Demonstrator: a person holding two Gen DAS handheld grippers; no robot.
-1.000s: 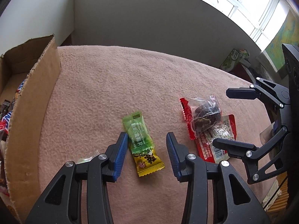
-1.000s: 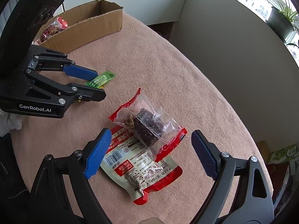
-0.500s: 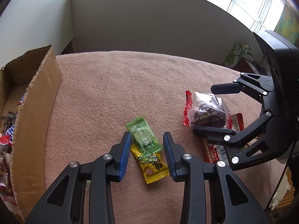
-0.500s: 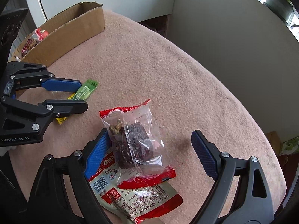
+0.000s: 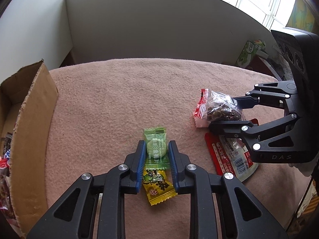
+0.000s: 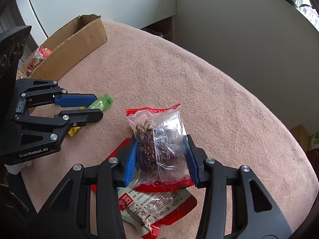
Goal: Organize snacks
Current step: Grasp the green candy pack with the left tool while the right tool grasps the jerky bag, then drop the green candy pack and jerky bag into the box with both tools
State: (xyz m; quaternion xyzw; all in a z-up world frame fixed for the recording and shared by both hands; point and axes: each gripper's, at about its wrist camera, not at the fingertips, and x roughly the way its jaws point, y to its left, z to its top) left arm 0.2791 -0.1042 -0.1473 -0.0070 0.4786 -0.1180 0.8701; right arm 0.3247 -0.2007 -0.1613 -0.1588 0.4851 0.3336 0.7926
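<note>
Gripping now: the left gripper [image 5: 155, 160] has its blue ribbed fingers [image 5: 139, 161] pressed against both long edges of the green candy [image 5: 155, 149], which lies on the table [image 5: 123, 99].
Green candy axis: long axis runs away from the left wrist camera, along the fingers; one crimped end pokes out past the fingertips, the other touches the yellow candy [image 5: 157, 187].
Green candy look: glossy film wrapper, zigzag-cut ends, a round tablet bulging in the middle, pale print.
Yellow candy: same flat pillow shape, shiny yellow film with dark print, lying in line behind the green one and angled slightly right, under the gripper's throat.
Right gripper [image 6: 161, 157]: fingers closing, blue pads against both sides of the clear snack bag [image 6: 159, 141].
Clear snack bag axis: long axis points away from the right wrist camera; red crimped strips at the far and near ends.
Clear snack bag look: crinkled transparent film around a dark, lumpy, grainy block with a light brown nut-like piece at the far corner.
Red pouch [image 6: 157, 205]: flat, red-edged with a white printed panel and barcode, lying on the table beneath the clear bag.
Table: covered in a pink, fuzzy cloth.
Cardboard box [image 5: 30, 123]: rough-torn corrugated walls, at the left edge, well apart from both candies, wrapped snacks inside.
</note>
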